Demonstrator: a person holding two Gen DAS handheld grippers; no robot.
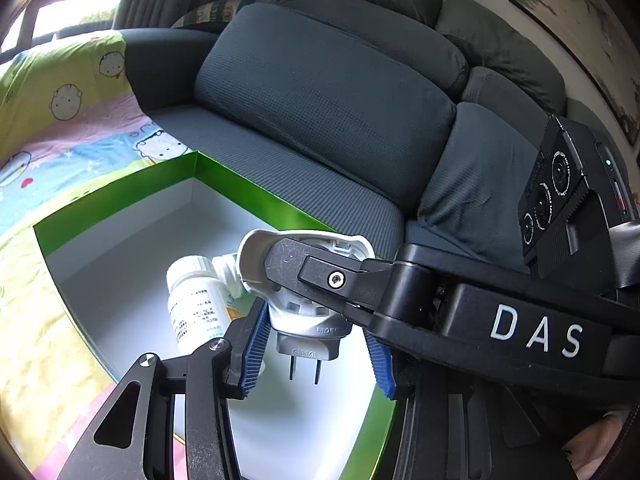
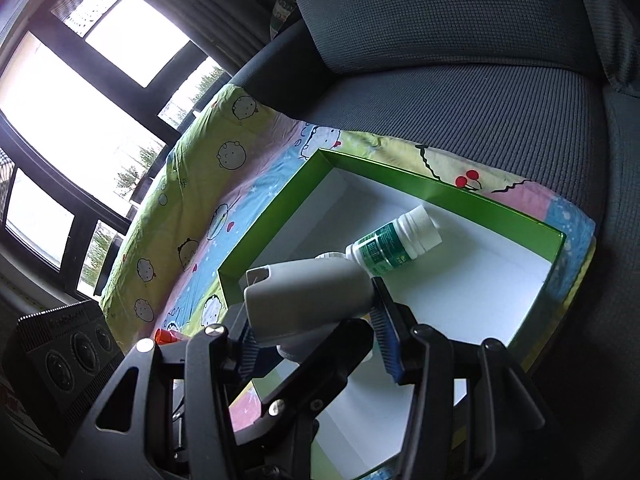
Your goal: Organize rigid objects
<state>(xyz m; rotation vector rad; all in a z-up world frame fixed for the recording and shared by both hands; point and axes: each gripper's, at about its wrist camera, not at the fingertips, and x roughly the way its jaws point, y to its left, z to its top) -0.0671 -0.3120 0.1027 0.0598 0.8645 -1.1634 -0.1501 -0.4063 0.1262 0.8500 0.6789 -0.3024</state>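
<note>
A green-rimmed box (image 1: 256,194) with a white floor lies on a cartoon blanket on the sofa; it also shows in the right wrist view (image 2: 400,176). A white pill bottle (image 1: 196,304) lies inside it, seen with its green label in the right wrist view (image 2: 396,242). A white plug-in device with two prongs (image 1: 308,328) hangs over the box. My right gripper (image 2: 316,332) is shut on its grey-white body (image 2: 308,300); its fingers (image 1: 316,268) cross the left wrist view. My left gripper (image 1: 318,352) is open, its blue pads either side of the plug.
Grey sofa seat (image 1: 280,160) and back cushions (image 1: 328,92) rise behind the box. The blanket (image 2: 224,184) covers the seat to the left. A small orange-red object (image 2: 166,335) lies on the blanket by the box's near corner. Windows (image 2: 80,112) are at the left.
</note>
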